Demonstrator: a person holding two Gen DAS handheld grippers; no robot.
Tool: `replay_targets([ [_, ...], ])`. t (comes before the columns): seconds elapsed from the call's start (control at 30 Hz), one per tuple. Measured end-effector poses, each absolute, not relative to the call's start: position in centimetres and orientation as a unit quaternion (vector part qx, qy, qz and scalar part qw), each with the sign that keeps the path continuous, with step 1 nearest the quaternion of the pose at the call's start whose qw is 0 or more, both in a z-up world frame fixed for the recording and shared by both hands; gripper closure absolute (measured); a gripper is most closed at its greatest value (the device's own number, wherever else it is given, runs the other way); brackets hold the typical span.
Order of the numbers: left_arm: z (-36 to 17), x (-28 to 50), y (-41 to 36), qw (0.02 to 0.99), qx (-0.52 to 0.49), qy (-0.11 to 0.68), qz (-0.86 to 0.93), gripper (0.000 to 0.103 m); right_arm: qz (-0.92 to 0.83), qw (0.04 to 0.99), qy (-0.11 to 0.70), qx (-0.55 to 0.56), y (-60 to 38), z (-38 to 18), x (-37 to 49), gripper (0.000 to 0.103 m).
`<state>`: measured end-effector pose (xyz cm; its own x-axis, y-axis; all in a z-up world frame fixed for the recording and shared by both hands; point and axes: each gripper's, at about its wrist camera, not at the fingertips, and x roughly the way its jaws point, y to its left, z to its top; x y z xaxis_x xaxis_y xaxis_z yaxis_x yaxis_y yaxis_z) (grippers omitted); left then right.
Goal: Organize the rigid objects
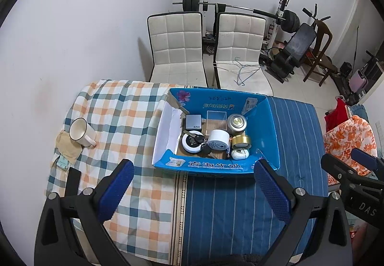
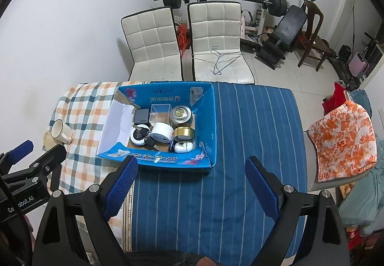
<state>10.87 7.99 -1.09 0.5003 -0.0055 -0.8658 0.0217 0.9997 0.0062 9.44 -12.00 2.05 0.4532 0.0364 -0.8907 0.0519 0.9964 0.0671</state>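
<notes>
A blue cardboard box (image 1: 266, 121) (image 2: 207, 119) stands on the table and holds several rigid objects: a grey 65W charger (image 1: 193, 121), a clear acrylic case (image 1: 216, 118), a silver round tin (image 1: 237, 123), a white tape roll (image 1: 218, 139), a gold tape roll (image 1: 240, 141), a round black-and-white disc with keys (image 1: 192, 142) and a small white item (image 1: 240, 153). A white mug (image 1: 80, 132) (image 2: 60, 132) lies on its side on the checked cloth at left. My left gripper (image 1: 193, 188) is open and empty, above the table in front of the box. My right gripper (image 2: 192, 185) is open and empty, also in front of the box.
The table carries a checked cloth (image 1: 124, 121) at left and a blue striped cloth (image 2: 240, 145) at right. A black phone-like slab (image 1: 73, 180) lies near the left edge. Two white chairs (image 1: 176, 49) stand behind the table. An orange floral cloth (image 2: 343, 141) lies at right.
</notes>
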Motion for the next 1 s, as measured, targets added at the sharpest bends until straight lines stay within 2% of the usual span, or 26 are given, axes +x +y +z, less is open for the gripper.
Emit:
replay_targets([
  [1.0,-1.58,10.68,8.53,0.867,0.007,0.498,-0.003,0.001,-0.005,0.856,0.516,0.033,-11.74,2.35,9.42,0.01],
])
